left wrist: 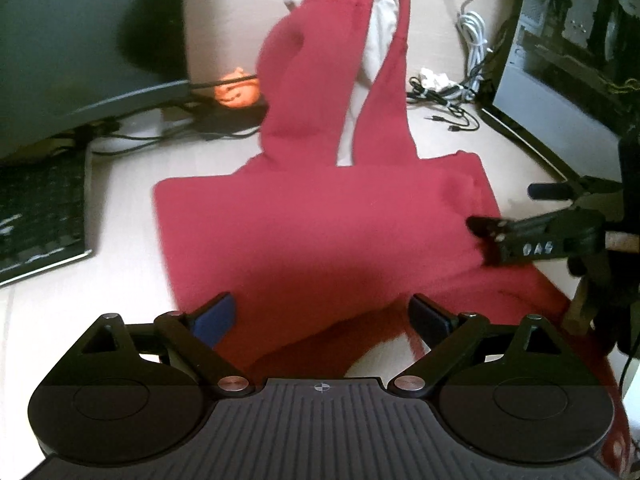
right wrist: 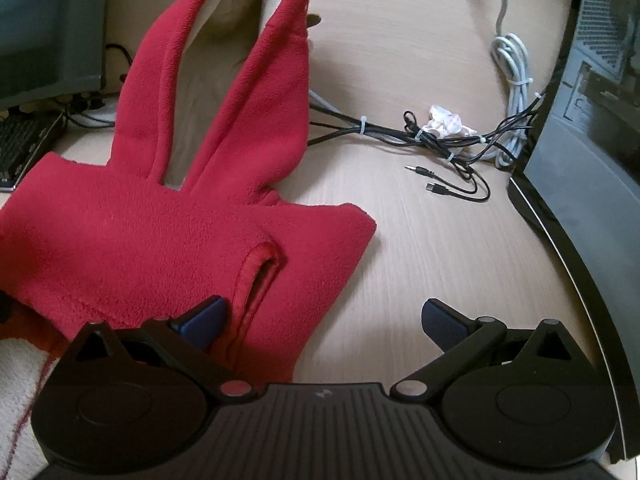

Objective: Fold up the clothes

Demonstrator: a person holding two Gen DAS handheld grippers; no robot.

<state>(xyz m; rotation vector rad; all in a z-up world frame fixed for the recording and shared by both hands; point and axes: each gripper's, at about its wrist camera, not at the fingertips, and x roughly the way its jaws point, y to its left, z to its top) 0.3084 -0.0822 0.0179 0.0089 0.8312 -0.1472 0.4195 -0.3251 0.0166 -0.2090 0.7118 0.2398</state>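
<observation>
A red fleece hoodie [left wrist: 320, 216] lies on the pale wooden desk [left wrist: 132, 292], folded body near me, open hood with cream lining stretching away. It also shows in the right wrist view [right wrist: 160, 240], with a pocket slit near the front. My left gripper [left wrist: 322, 316] is open just above the hoodie's near edge, holding nothing. My right gripper [right wrist: 322, 320] is open over the hoodie's right edge, its left finger above the fleece, its right finger above bare desk. The right gripper also shows from the side in the left wrist view [left wrist: 486, 236], at the hoodie's right edge.
A keyboard [left wrist: 40, 216] and dark monitor [left wrist: 80, 40] stand left. An orange toy [left wrist: 236, 90] sits behind. Black cables [right wrist: 440, 140], a white cord [right wrist: 512, 64] and crumpled paper [right wrist: 448, 120] lie right. A dark monitor [right wrist: 592, 140] borders the right side.
</observation>
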